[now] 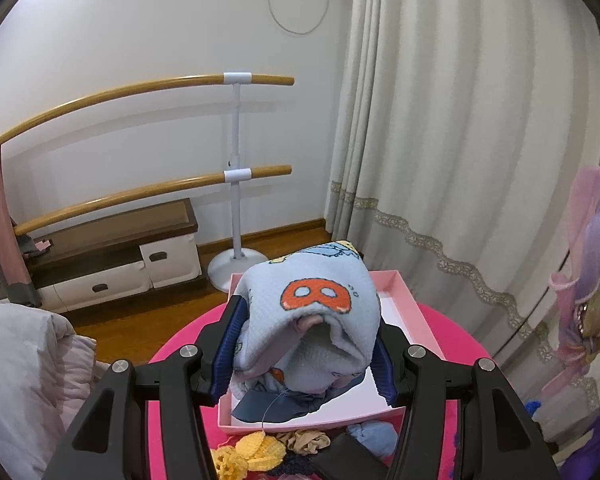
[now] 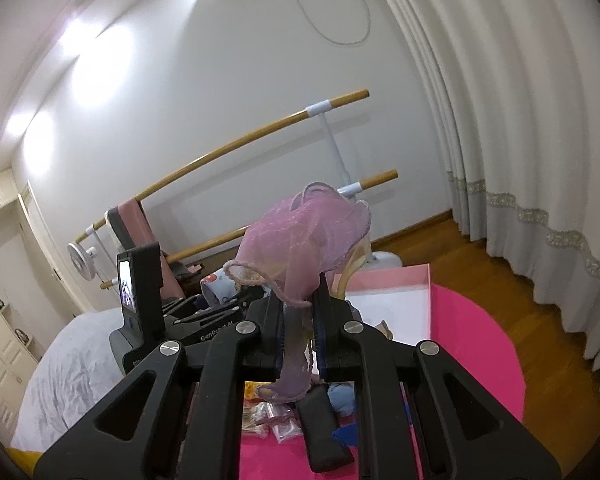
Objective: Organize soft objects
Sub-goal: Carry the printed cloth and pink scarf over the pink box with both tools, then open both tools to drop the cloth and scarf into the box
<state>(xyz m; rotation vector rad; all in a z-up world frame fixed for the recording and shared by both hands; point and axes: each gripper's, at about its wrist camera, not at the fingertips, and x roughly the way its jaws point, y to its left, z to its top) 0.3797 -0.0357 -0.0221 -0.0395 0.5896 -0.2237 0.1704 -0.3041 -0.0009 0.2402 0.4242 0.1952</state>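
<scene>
Now we hold two soft things above the pink table (image 2: 476, 344); our left gripper (image 1: 306, 344) clamps a folded blue cloth (image 1: 312, 312) over the pink box (image 1: 410, 304), our right gripper (image 2: 300, 320) pinches a purple mesh piece (image 2: 304, 232) (thin, slippery); the mesh could slide out, or its dangling tail snag the clutter below; the cloth may unfold once released.

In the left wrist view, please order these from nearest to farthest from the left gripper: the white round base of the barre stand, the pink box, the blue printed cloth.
1. Blue printed cloth, clamped in the left gripper.
2. Pink box, just under and behind the cloth, on the pink table.
3. White round base, on the floor beyond the table, by the wall.
</scene>
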